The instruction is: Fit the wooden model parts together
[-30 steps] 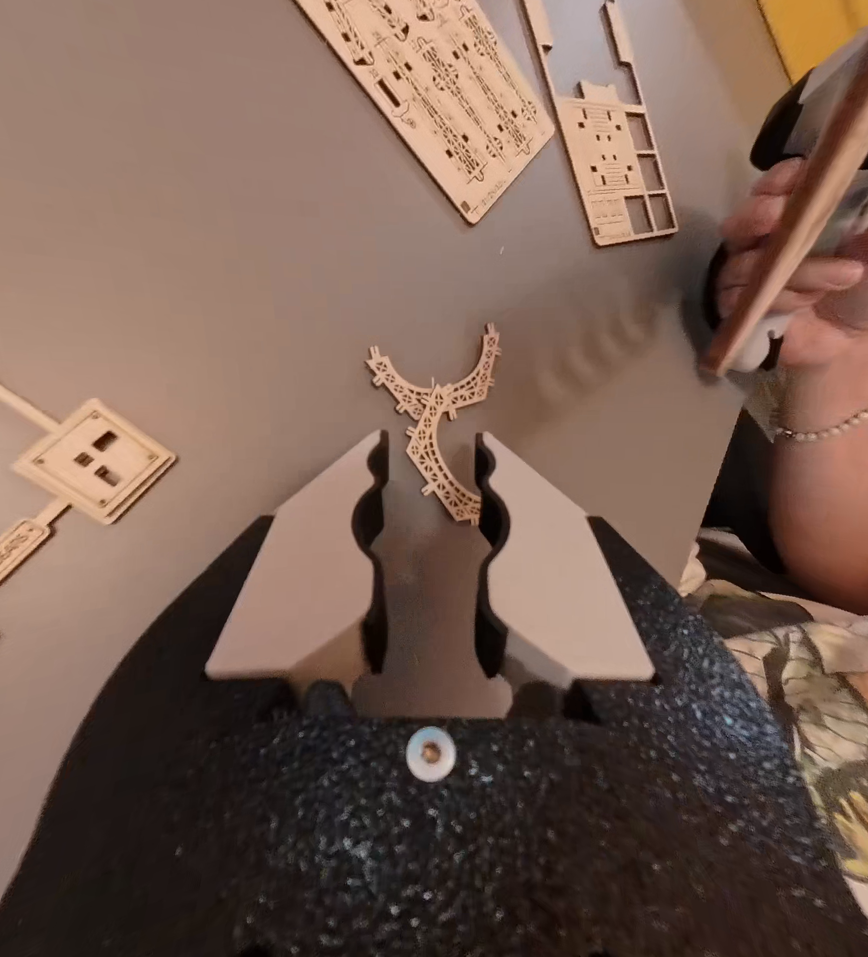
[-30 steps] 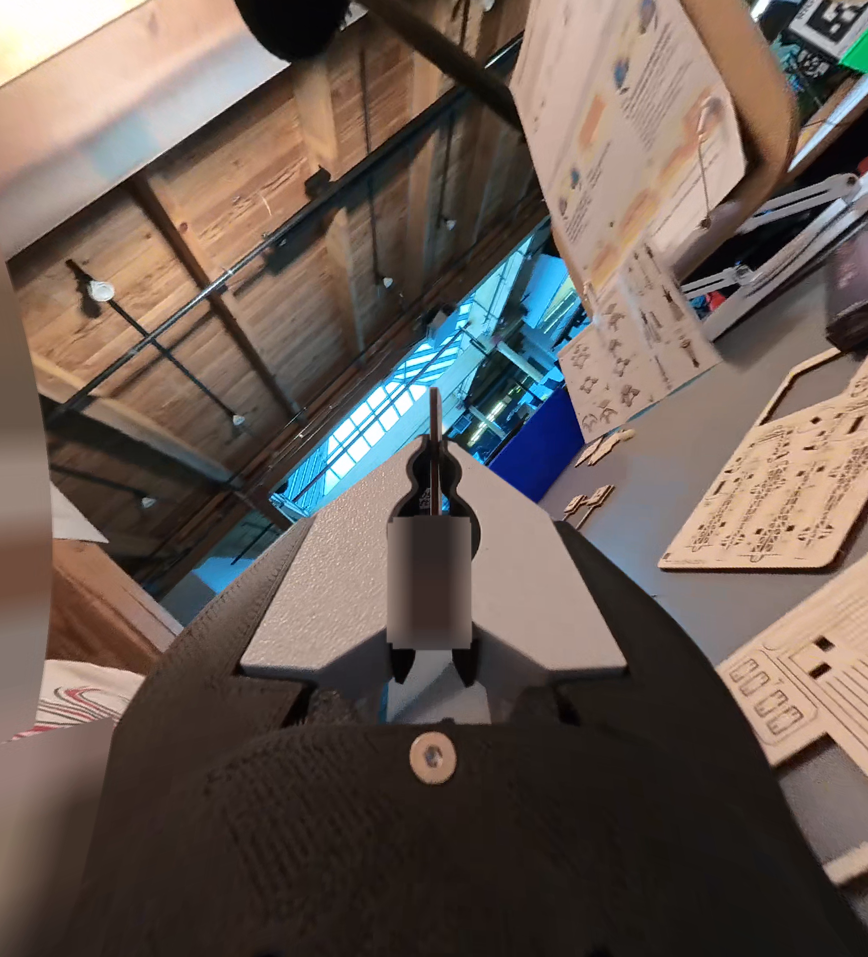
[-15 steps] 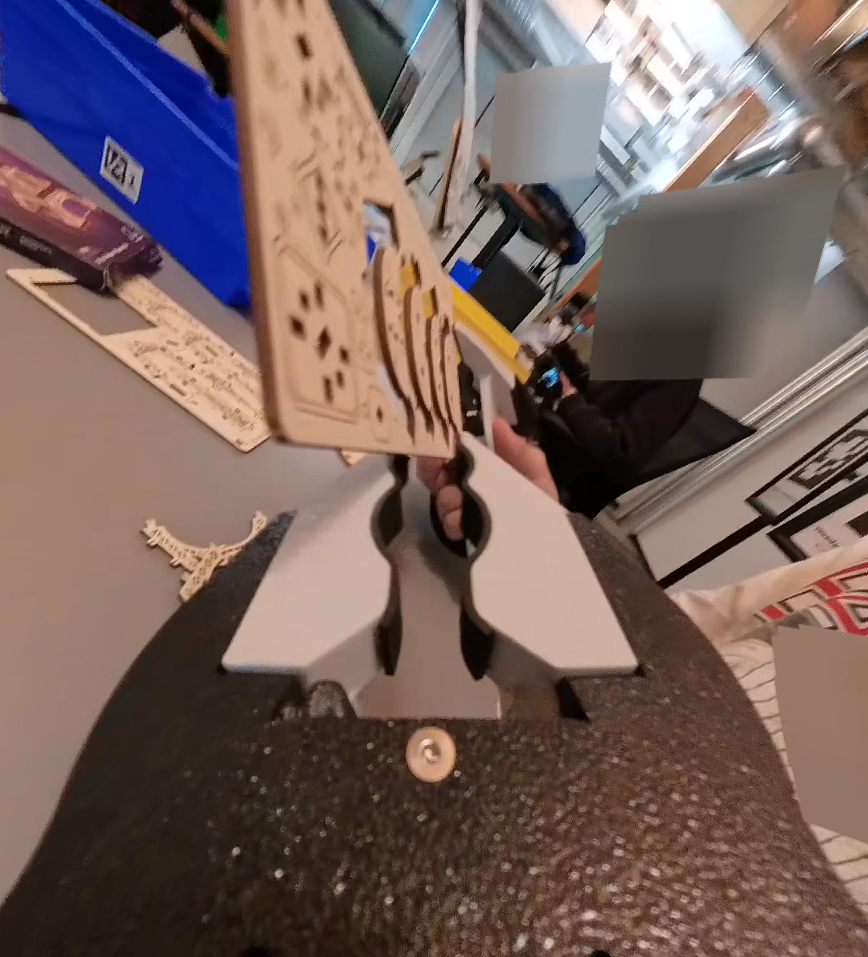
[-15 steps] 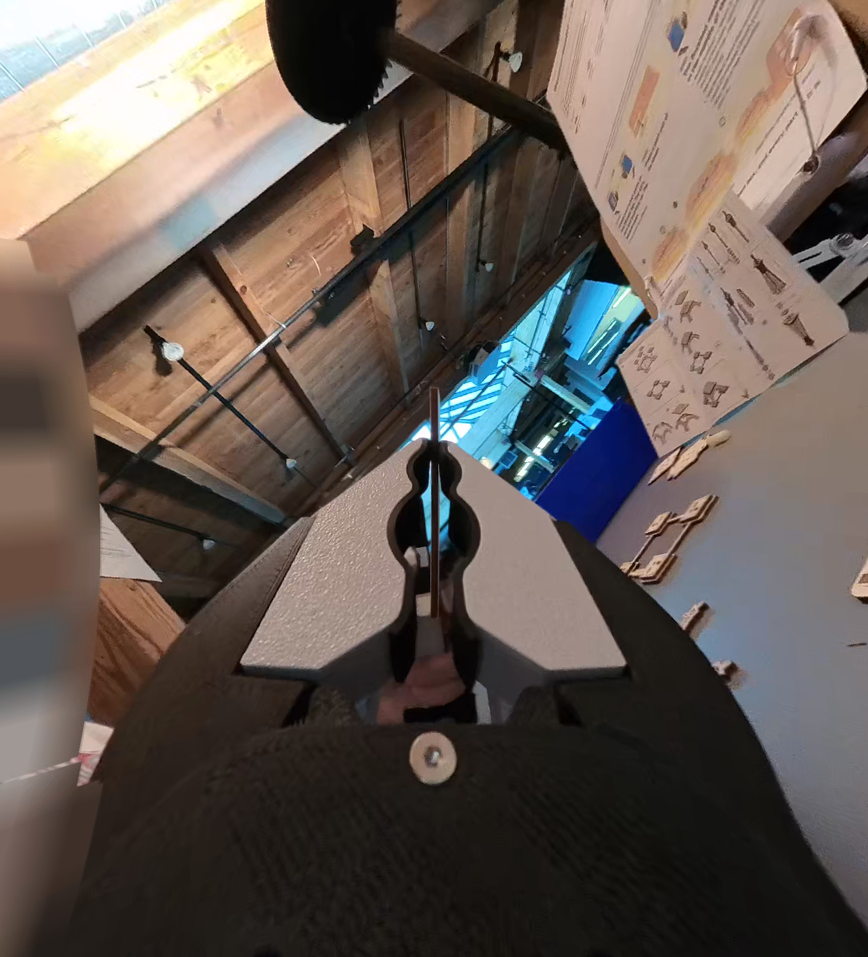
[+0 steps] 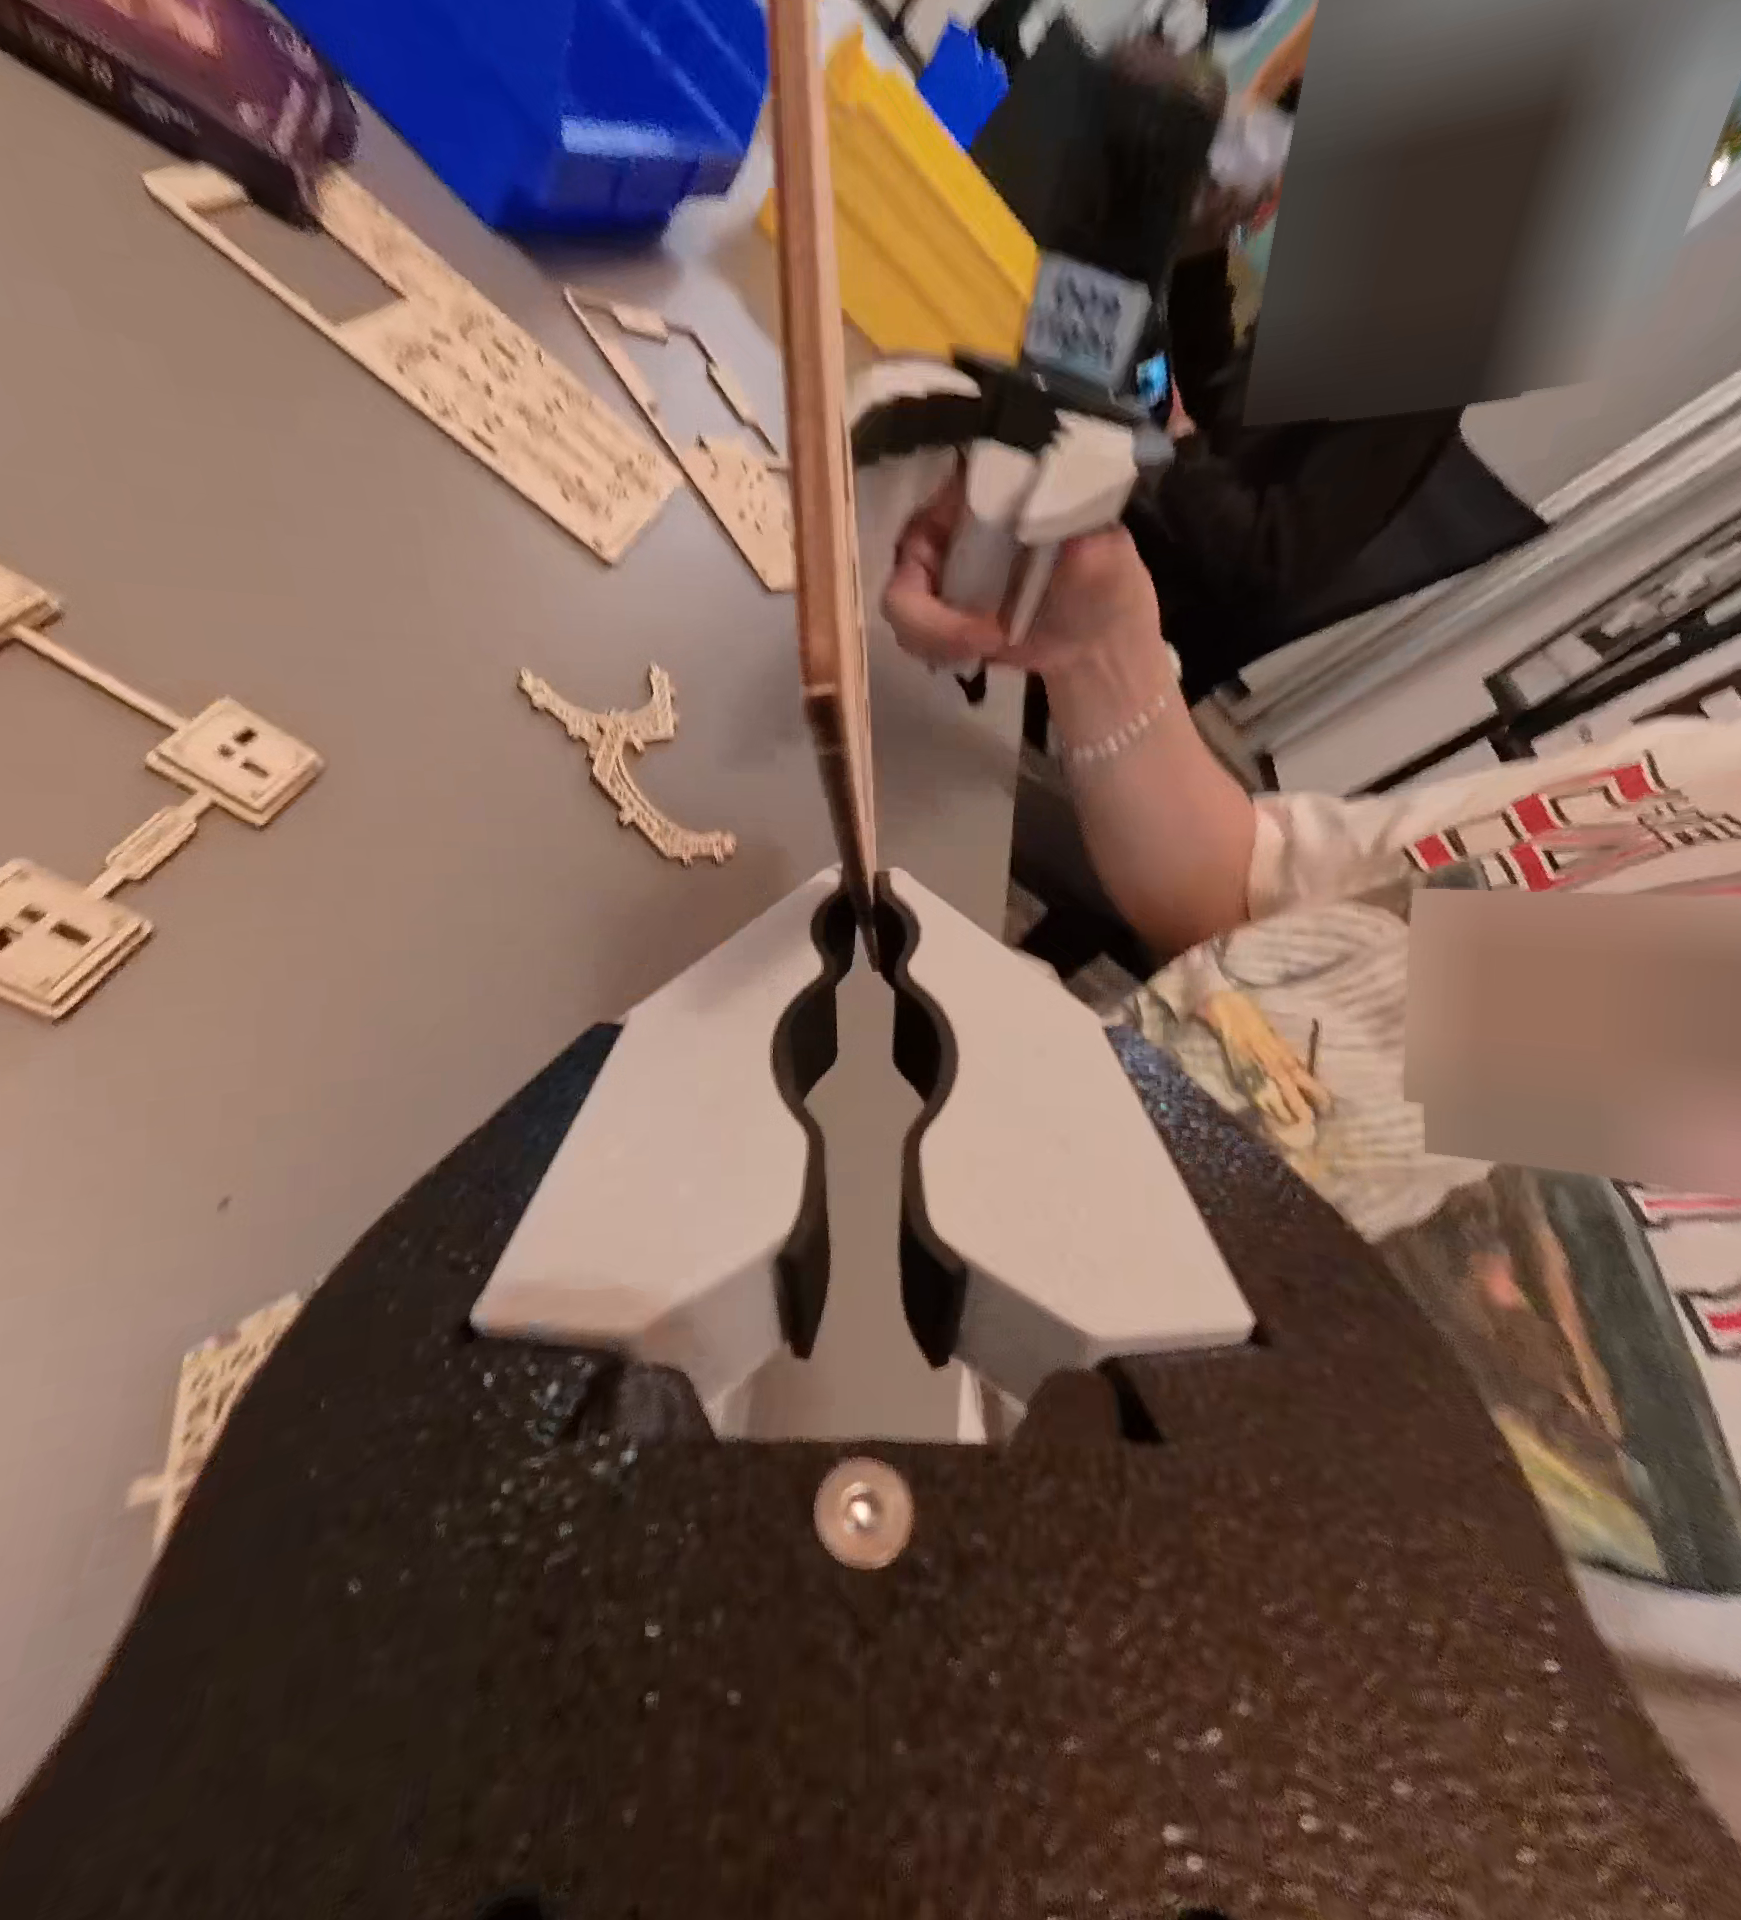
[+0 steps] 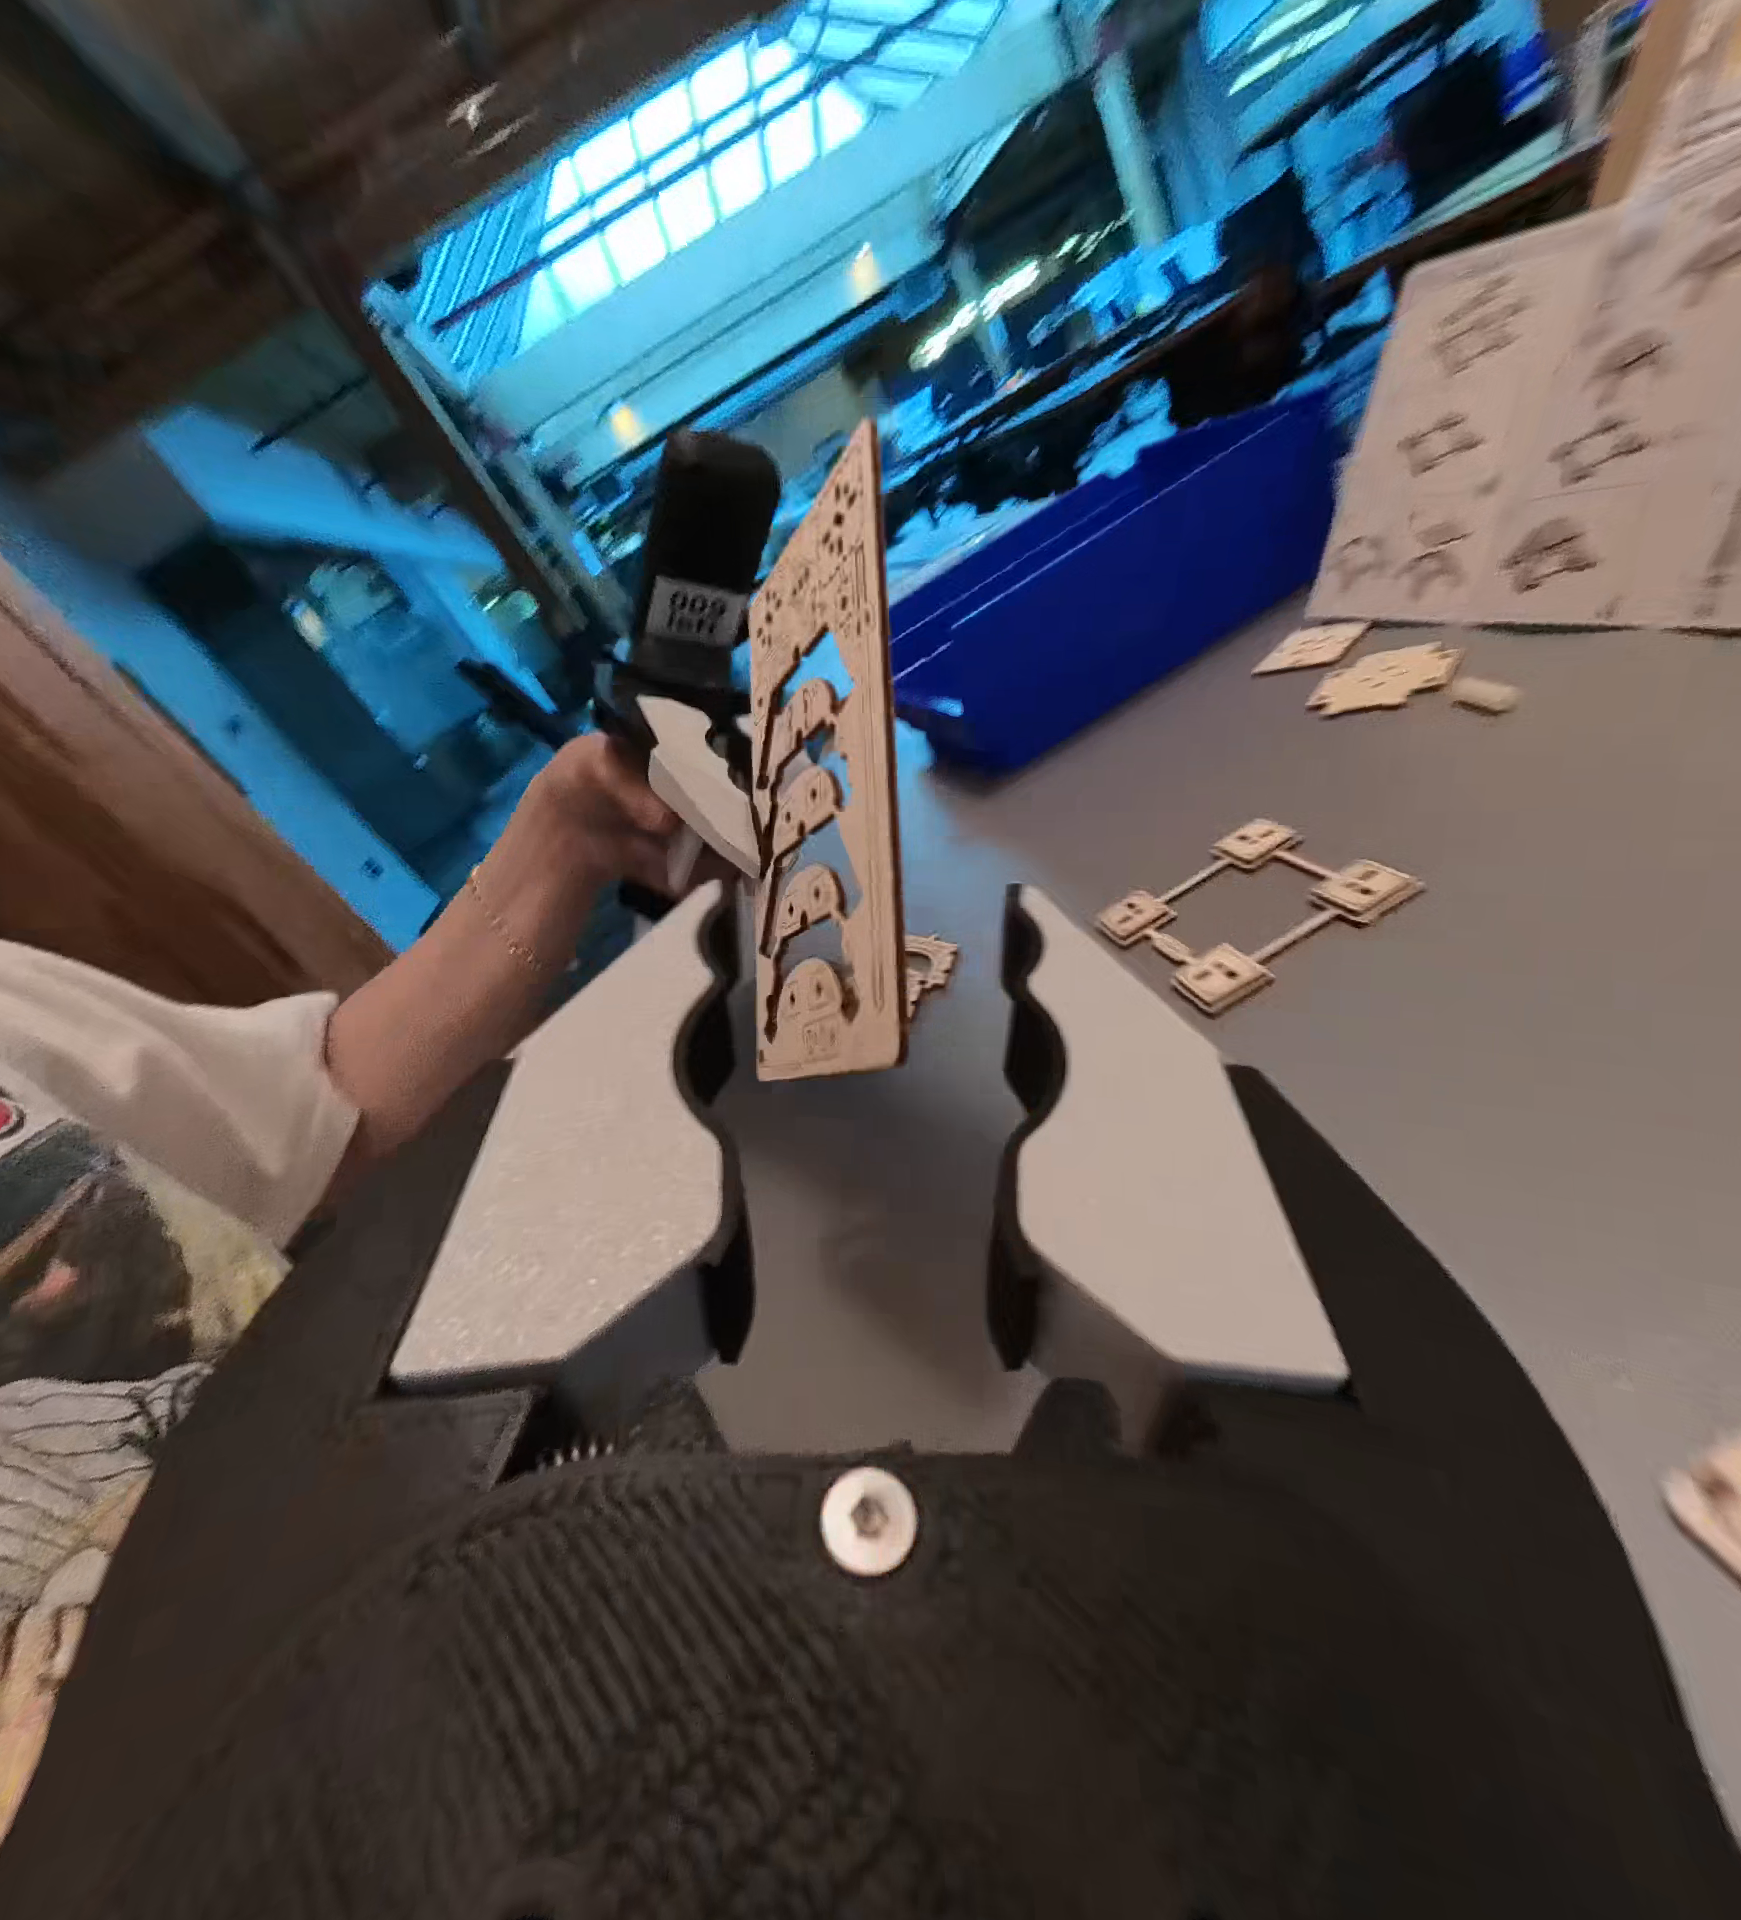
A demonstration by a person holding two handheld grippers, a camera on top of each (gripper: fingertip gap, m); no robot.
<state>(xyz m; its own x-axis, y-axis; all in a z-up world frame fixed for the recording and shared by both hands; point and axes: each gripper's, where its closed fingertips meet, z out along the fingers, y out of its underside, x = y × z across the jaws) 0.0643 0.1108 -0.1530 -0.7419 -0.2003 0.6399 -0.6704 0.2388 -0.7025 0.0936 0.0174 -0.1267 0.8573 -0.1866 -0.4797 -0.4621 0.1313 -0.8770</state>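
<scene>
Surface: grey surface (image 5: 222,1091) carries the loose kit parts; I see a blue bin (image 6: 1105,613) at its far edge and a workshop hall behind it, blurred.
Left tongs (image 5: 864,891): I read the tips as clamped on the lower edge of the wooden parts sheet (image 5: 824,520); behind the tips the inner faces stay apart.
Wooden parts sheet: held upright and clear of the surface, seen edge-on from the left wrist view; from the right wrist view its face shows arch-shaped cut-outs in a column and small pierced holes near the top.
Right tongs (image 6: 864,914): fingers spread wide with nothing between them; the sheet stands just beyond the tips, nearer the left finger. I cannot tell whether that finger touches it.
Lattice piece (image 5: 627,769): small curved, branched wooden part lying flat on the surface, left of the sheet and apart from it.
Square frame (image 6: 1261,914): four square wooden pads joined by thin bars, flat on the surface right of the right tongs.
Other sheets: a long punched sheet (image 5: 450,364) and a partly emptied sheet (image 5: 700,436) lie flat farther back.
Instruction pages (image 6: 1593,416): printed paper propped at the far right.
Operator hands: one hand (image 5: 1011,613) grips the right tool's handle.
</scene>
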